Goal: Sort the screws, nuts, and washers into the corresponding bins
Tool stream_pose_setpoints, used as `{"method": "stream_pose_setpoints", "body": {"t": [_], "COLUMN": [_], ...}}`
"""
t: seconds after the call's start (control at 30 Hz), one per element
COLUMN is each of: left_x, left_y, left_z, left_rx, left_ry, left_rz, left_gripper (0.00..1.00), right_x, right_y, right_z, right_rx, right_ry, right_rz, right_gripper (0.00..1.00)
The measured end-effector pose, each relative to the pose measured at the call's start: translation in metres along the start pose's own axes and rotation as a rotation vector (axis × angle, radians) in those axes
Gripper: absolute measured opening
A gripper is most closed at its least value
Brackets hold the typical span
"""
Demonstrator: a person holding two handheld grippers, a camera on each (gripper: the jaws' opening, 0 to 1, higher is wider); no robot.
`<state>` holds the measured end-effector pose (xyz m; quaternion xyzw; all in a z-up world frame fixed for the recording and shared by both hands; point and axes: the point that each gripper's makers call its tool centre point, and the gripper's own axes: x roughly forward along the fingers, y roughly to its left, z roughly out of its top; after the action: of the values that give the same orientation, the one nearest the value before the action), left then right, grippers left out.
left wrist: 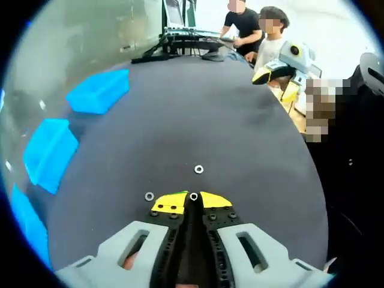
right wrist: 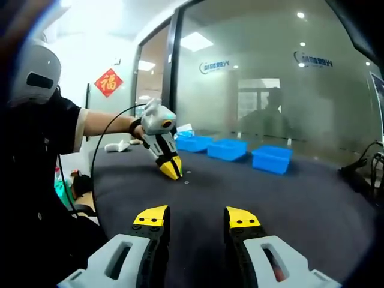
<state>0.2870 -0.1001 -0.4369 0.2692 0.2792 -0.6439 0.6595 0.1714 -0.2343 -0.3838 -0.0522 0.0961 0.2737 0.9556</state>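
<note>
Jaws of the left gripper [left wrist: 192,201] are closed, yellow tips meeting at a small washer [left wrist: 194,196] on the dark surface [left wrist: 198,114]; whether they pinch it I cannot tell. Two more washers [left wrist: 198,169] lie near, blue bins [left wrist: 98,91] far left. In the right gripper view, the right gripper [right wrist: 197,217] hangs open, empty, above the surface.

Your left gripper view sits low and close over the dark table [left wrist: 240,132], looking down along it toward 12 o'clock. Your right gripper view hangs higher and farther back, facing level across the same table. Both views share the blue bins [left wrist: 99,91] [right wrist: 228,149] and tabletop.
</note>
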Motion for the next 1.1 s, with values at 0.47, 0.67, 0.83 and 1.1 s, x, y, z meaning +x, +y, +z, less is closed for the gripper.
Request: {"method": "stream_pose_setpoints", "body": {"t": [0.47, 0.67, 0.83, 1.1], "left_x": [-0.026, -0.063, -0.094, -0.151], "left_y": [0.008, 0.007, 0.003, 0.006], "left_z": [0.019, 0.028, 0.025, 0.001], "left_rx": [-0.062, -0.133, -0.187, -0.247], "left_ry": [-0.288, -0.456, -0.557, -0.657], "left_rz": [0.231, 0.353, 0.48, 0.704], "left_gripper": [0.05, 0.05, 0.05, 0.05], "right_x": [0.004, 0.007, 0.01, 0.014], "right_y": [0.002, 0.004, 0.001, 0.006], "right_z": [0.004, 0.011, 0.018, 0.025], "right_rx": [-0.012, -0.023, -0.021, -0.028], "right_ry": [0.005, -0.009, -0.036, -0.057], "right_rz": [-0.01, -0.02, -0.044, -0.042], "right_gripper": [0.32, 0.32, 0.32, 0.33]}}
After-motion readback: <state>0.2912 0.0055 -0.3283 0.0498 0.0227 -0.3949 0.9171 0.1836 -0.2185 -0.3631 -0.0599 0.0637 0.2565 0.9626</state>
